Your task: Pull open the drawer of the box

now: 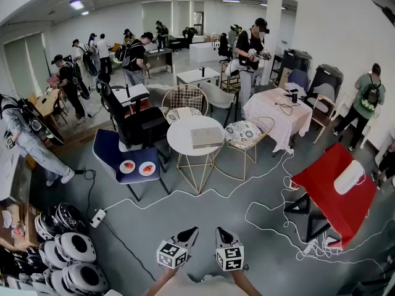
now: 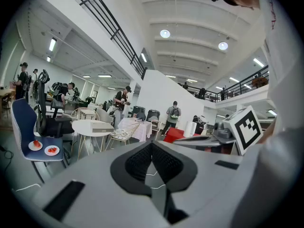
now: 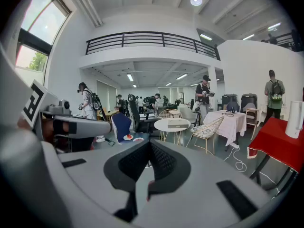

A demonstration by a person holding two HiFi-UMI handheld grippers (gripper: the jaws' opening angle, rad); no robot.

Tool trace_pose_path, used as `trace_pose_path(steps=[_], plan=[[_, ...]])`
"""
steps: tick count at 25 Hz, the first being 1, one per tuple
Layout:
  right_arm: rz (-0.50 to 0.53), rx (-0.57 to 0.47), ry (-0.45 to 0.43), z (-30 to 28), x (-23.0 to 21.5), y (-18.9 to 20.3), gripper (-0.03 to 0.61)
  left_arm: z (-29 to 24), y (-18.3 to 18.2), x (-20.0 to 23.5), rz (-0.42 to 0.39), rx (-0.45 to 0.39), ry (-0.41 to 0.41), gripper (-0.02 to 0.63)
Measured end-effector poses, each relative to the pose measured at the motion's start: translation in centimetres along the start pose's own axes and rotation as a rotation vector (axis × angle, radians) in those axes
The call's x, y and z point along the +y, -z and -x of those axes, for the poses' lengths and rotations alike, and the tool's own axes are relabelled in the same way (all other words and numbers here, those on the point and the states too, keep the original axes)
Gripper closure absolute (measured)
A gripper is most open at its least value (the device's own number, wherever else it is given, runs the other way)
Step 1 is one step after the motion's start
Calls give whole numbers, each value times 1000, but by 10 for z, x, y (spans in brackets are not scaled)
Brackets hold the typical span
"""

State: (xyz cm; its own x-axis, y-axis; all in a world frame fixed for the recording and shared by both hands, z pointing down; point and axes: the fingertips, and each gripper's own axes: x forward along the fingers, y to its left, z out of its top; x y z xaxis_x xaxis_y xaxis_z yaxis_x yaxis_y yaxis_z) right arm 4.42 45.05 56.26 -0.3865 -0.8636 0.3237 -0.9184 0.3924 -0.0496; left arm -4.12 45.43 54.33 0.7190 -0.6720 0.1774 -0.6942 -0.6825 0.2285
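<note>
Two closed grippers (image 1: 192, 231) (image 1: 220, 232) (square-marked); box (image 1: 207, 137) seemingly beige.

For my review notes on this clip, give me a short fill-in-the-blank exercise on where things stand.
The box sits on a round ___ table.
The blue chair beside it carries ___ plates.
The left claw and the right claw are both ___ and hold nothing, well short of the box.
Missing words: white; two; shut.
</note>
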Motion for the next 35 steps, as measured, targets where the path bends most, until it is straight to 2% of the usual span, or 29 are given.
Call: trace_pose_path(steps=[13, 25, 35], plan=[[0, 6, -27, 11, -18, 6, 563, -14, 5, -13, -6, 13, -29, 603], [-24, 43, -34, 26, -49, 32, 562, -35, 22, -47, -16, 31, -11, 603], [-5, 48, -68, 16, -50, 33, 563, -35, 22, -32, 3, 17, -57, 603]])
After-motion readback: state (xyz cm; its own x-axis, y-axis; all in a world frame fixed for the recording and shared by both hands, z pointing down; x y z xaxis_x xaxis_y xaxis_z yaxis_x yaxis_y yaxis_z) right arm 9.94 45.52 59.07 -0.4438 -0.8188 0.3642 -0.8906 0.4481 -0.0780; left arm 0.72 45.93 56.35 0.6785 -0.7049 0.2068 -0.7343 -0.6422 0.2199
